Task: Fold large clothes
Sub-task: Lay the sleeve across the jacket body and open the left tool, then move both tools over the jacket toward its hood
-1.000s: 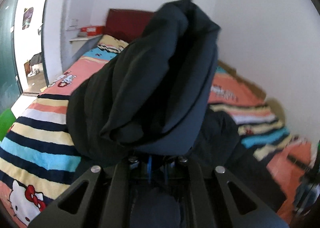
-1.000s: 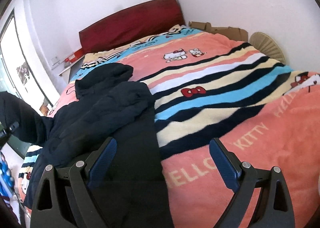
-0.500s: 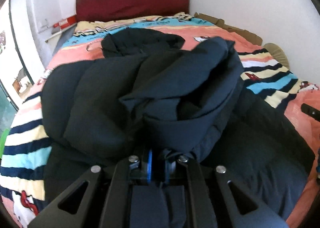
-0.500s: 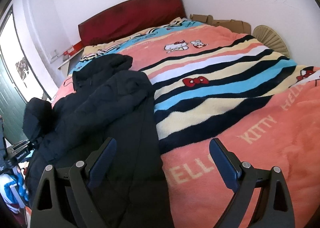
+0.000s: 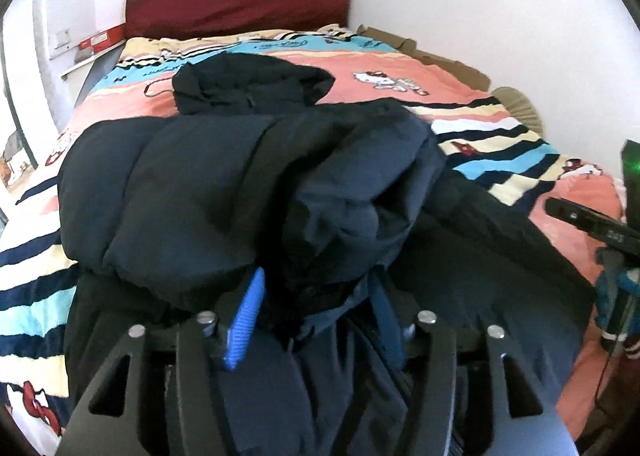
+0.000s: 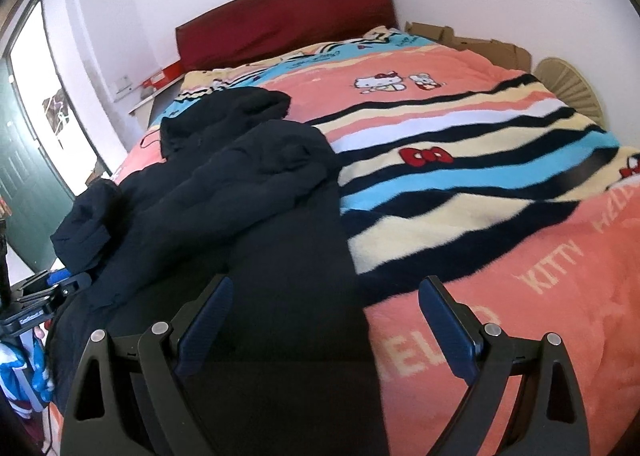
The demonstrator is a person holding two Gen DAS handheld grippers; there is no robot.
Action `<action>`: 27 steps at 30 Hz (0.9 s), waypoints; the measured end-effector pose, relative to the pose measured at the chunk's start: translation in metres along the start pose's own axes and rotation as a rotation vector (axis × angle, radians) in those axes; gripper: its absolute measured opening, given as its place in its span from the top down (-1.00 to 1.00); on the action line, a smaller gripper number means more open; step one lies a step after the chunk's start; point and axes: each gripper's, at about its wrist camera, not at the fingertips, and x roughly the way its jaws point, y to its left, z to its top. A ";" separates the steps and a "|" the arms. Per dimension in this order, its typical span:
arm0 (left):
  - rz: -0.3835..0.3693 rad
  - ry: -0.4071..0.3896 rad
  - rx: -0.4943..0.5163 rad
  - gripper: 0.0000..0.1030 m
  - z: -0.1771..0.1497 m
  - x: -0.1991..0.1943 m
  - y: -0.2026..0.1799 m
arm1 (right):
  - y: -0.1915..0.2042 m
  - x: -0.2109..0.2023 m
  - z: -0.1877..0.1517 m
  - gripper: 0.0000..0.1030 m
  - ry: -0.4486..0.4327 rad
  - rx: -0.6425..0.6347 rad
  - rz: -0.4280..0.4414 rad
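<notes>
Jaws apart both grippers; hood (image 6: 224, 116) unobstructed right view.

Navy jacket (image 5: 192, 184); striped pink blanket (image 6: 460, 176); maroon headboard (image 6: 280, 28).

Both tools share one build. The left gripper (image 5: 316, 316) has black, angular finger arms with triangular cut-outs, round silver screw heads at the joints, and ribbed blue pads (image 5: 245, 320) on the inner faces. The right gripper (image 6: 326, 330) shows the same black frame, silver screws and dark blue pads (image 6: 450, 332), their surfaces smooth and slightly glossy.
</notes>
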 end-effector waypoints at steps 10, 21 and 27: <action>-0.022 -0.090 -0.049 -0.03 0.015 -0.041 0.037 | 0.066 -0.003 0.024 -0.81 -0.019 -0.151 0.086; 0.159 -0.085 -0.125 -0.03 0.070 -0.008 0.139 | 0.182 0.029 0.058 -0.81 -0.020 -0.392 0.226; 0.185 -0.058 -0.142 -0.03 0.086 0.033 0.164 | 0.202 0.078 0.070 -0.81 0.025 -0.422 0.234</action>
